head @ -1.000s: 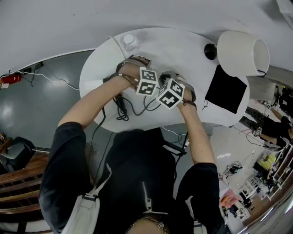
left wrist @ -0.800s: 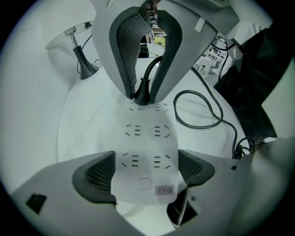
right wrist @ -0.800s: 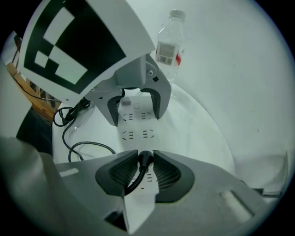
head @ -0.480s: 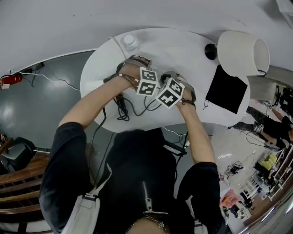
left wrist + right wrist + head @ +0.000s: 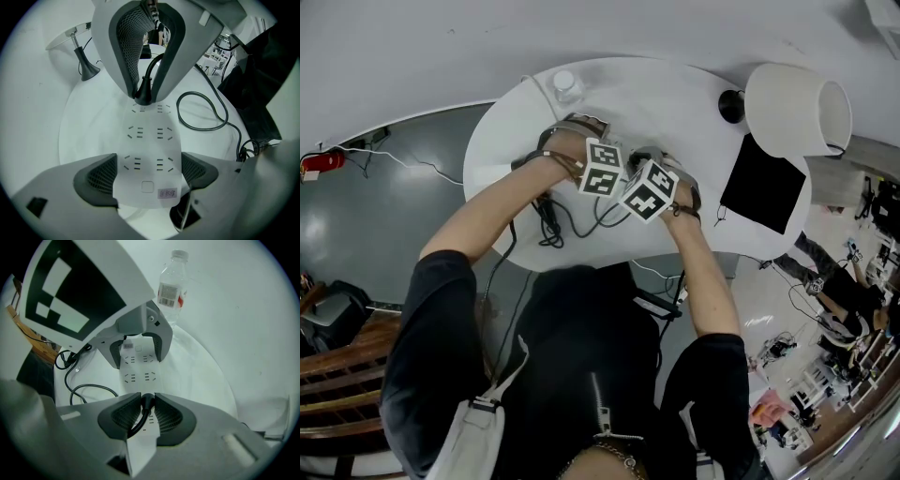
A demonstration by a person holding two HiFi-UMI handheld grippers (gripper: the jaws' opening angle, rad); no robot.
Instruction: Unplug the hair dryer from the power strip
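Note:
A white power strip (image 5: 147, 150) lies on the round white table (image 5: 675, 94). My left gripper (image 5: 147, 171) is shut on the strip's switch end, a pad against each long side. At the strip's far end a black plug (image 5: 147, 401) sits in a socket. My right gripper (image 5: 147, 404) points steeply down and is shut on that plug. Its jaws have just been opening slightly, with the plug still between the pads. The plug's black cord (image 5: 206, 112) loops away over the table. In the head view the two marker cubes (image 5: 623, 178) and my hands hide the strip and the plug.
A clear water bottle (image 5: 171, 284) stands at the table's far edge. A lamp with a white shade (image 5: 797, 108) and a black flat pad (image 5: 764, 183) are at the right. A bundle of black cord (image 5: 548, 225) lies near the table's front left edge.

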